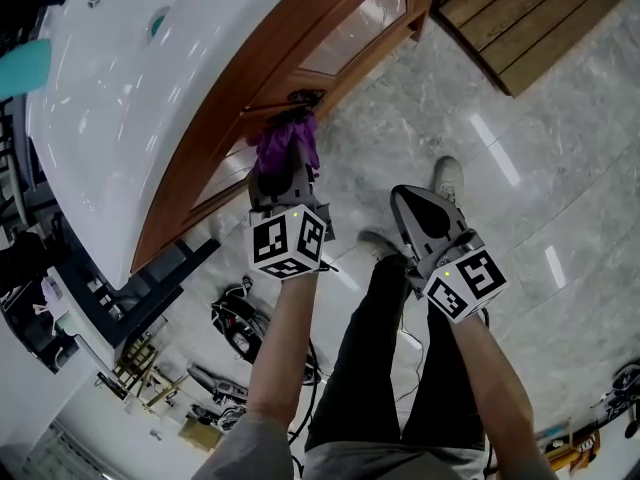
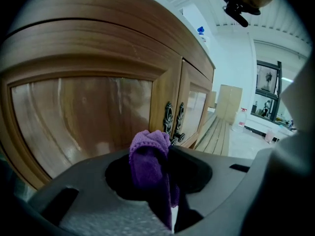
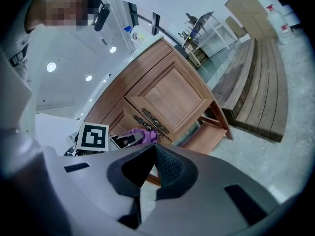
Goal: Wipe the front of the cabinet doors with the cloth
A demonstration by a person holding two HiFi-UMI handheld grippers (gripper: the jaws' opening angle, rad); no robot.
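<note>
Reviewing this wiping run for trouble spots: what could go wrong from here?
1. The purple cloth sits close to the ornate dark handles where the two doors meet; a loose fold could snag on them.
2. The left gripper holds the cloth as a narrow bunched wad, with little sticking out past the jaws, so the hard jaw edges might scrape the glossy door panel.

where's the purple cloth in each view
Head view: cloth upper centre, in the left tongs.
Left gripper view: low centre, between the jaws.
Right gripper view: left of centre, small.
Shared landmark: black door handles, beside the cloth in every view.
</note>
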